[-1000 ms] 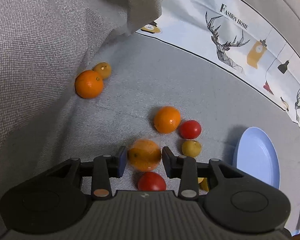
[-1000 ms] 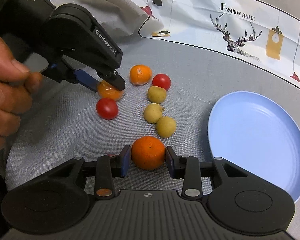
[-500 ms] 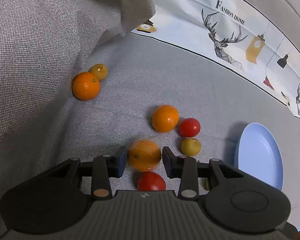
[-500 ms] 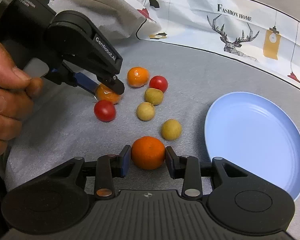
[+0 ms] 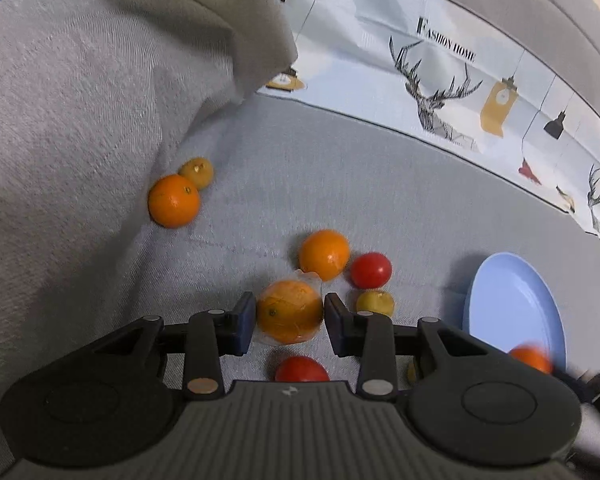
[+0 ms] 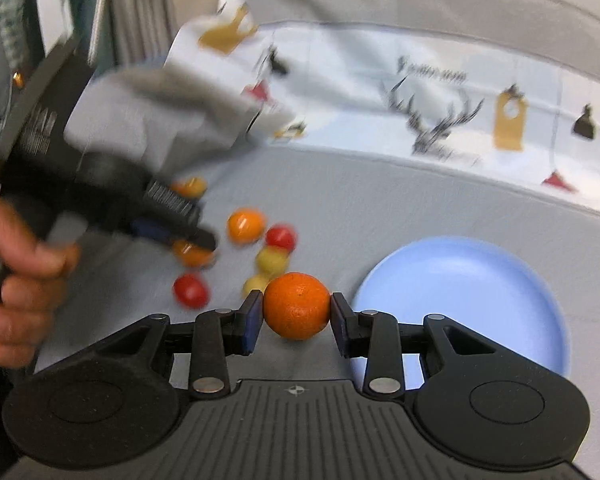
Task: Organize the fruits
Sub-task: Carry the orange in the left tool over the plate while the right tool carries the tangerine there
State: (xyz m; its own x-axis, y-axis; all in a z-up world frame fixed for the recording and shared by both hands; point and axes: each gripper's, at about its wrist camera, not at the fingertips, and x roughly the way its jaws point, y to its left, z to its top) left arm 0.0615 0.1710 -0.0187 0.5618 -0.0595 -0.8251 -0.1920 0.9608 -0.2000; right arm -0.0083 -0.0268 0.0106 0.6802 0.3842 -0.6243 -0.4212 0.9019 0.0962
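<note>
Fruits are being handled as light, round, roll-prone items: right tool point(image 6: 297, 320) is clamping an orange point(image 6: 297, 305) across its widest part near the blue plate point(image 6: 480, 292), while left tool point(image 5: 290, 322) is pinching a plastic-wrapped, likely slippery orange point(image 5: 289, 310) among loose fruit on grey fabric.

"FASHION HOME" is printed in black capitals on the white patterned cloth point(image 5: 444, 44), just above a drawn deer head. In the right wrist view the same lettering is blurred past reading, as is the white print on the left tool point(image 6: 196, 240).
</note>
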